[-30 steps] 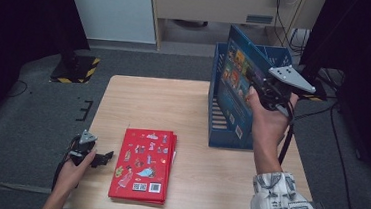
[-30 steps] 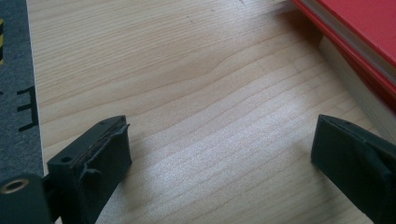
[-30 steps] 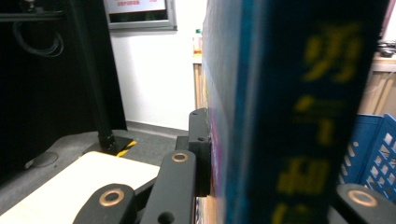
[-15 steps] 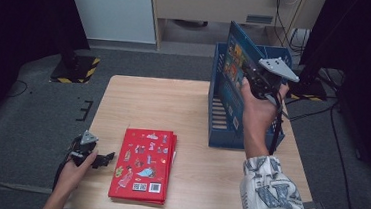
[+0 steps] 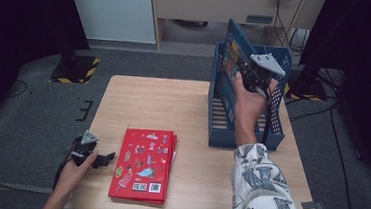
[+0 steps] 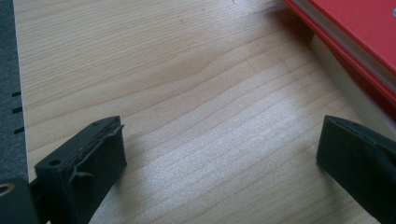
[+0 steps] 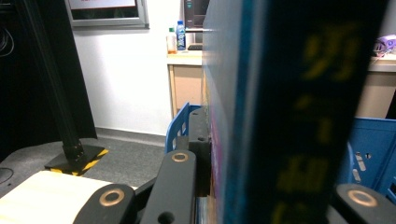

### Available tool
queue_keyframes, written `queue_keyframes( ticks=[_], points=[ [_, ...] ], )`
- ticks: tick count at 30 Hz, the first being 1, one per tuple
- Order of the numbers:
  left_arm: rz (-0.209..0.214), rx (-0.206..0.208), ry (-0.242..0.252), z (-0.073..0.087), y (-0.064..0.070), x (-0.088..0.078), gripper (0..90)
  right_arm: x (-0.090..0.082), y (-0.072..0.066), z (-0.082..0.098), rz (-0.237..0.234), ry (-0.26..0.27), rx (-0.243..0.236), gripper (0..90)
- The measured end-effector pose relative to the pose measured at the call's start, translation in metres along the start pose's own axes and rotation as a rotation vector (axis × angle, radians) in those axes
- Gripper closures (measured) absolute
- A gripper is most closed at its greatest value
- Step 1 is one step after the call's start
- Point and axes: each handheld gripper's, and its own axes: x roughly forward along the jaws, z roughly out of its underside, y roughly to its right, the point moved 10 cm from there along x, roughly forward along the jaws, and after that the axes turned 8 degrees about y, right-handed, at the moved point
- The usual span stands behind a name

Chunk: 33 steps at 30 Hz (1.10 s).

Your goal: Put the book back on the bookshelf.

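Observation:
My right gripper (image 5: 244, 71) is shut on a blue picture book (image 5: 234, 50), held upright on edge over the back of a blue slatted crate (image 5: 245, 138). In the right gripper view the book's dark blue spine with yellow characters (image 7: 289, 116) stands between the jaws of the right gripper (image 7: 261, 191), with the crate's rim (image 7: 180, 123) behind. My left gripper (image 5: 105, 159) rests open near the table's front left edge, just left of a stack of red books (image 5: 143, 164). The left gripper (image 6: 222, 140) has bare wood between its fingers (image 6: 88, 158), and the red books' edge (image 6: 355, 37) lies at the upper right.
The light wooden table (image 5: 173, 101) stands on grey carpet. The crate occupies its back right part. A black stand with a yellow-striped base (image 5: 76, 68) sits on the floor at the left, and cables (image 5: 321, 75) trail on the right. A cabinet stands behind.
The right hand has carried the blue book leftward and slightly lower over the crate. The left hand and the red books have stayed put.

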Motion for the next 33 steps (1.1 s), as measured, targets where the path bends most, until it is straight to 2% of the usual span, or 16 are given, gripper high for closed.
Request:
queue_keyframes(
  ticks=[12, 33],
  points=[
    [0.000, 0.001, -0.001, 0.000, 0.000, 0.000, 0.0, 0.009, 0.000, 0.011, 0.008, 0.000, 0.007, 82.7],
    [0.002, 0.001, -0.001, 0.000, 0.001, 0.000, 0.0, 0.012, -0.005, 0.060, 0.007, -0.050, -0.014, 82.7]
  ],
)
